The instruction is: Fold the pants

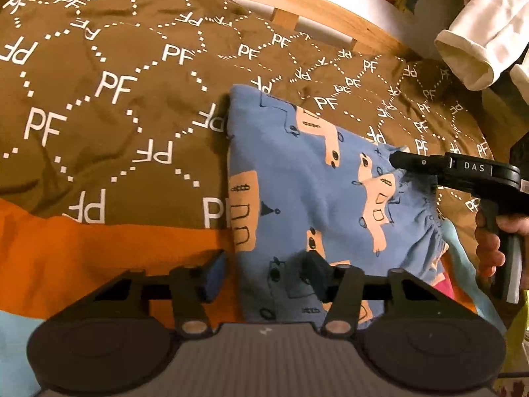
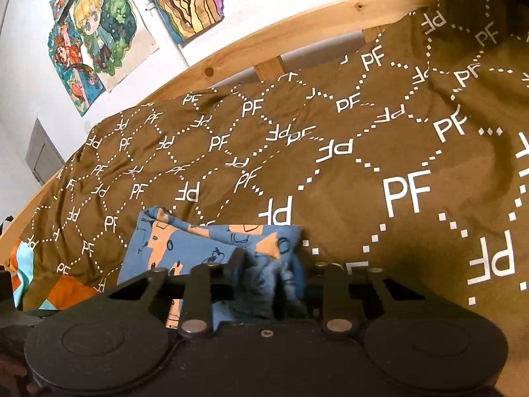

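A small pair of blue pants (image 1: 297, 178), printed with peach-coloured vehicles outlined in black, lay on a bed, already doubled into a compact rectangle. It rested on a brown duvet (image 1: 109, 106) patterned with white "PF" letters and dotted hexagons, near the front edge of the bed, where an orange and pale blue sheet (image 1: 99, 258) showed below the duvet. The soft bedding gave a broad surface for laying the cloth out.

The gathered elastic waistband sat at the right end of the bundle. The right gripper (image 2: 269, 274) had its tongs pressed together on that bunched fabric, and wrinkled blue cloth filled the space between them in the right wrist view. In the left wrist view the same tool (image 1: 406, 162) reached in from the right, held by a bare hand (image 1: 492, 248), its tip at the waistband. Pinching there probably served to lift that end and carry it over for a further fold.

The left gripper (image 1: 261, 273) hovered at the near edge of the pants with its tongs spread apart and holding nothing. One finger stood over the orange sheet and the other over the blue fabric. Whether that finger touched the cloth was hard to judge from this angle. It seemed placed to steady or take hold of the near edge.

Behind the bed ran a pine bed rail (image 2: 297, 29) against a white wall. Colourful cartoon posters (image 2: 99, 33) hung on that wall. A rolled white cloth (image 1: 479, 49) lay at the far right.
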